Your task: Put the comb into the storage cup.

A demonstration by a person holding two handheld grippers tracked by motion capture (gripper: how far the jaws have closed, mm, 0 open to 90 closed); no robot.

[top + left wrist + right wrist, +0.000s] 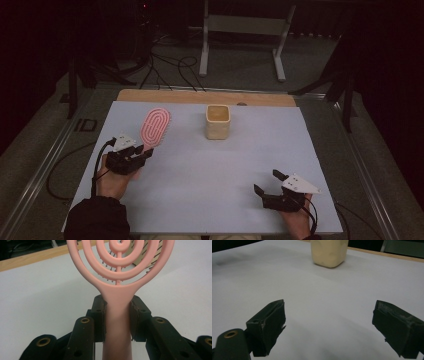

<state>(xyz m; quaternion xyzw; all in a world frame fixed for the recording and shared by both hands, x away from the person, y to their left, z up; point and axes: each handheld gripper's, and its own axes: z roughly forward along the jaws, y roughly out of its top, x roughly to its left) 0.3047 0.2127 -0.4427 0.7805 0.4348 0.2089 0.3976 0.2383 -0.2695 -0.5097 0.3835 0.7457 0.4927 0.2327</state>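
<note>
Hairbrush (117, 277): smooth matt pink plastic. Cup (217, 121) ahead of the right hand-held gripper (271, 184): matt cream plastic. Surface (210, 175): matt pale sheet, wood edge.

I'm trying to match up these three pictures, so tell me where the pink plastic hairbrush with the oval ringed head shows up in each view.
High view: the pink plastic hairbrush lies left of centre, handle in the left claw.
Left gripper view: centre, handle clamped between the black pads, head at the top.
Right gripper view: not in it.
Shared landmark: the cream square cup, behind the brush head and at top centre.
</note>
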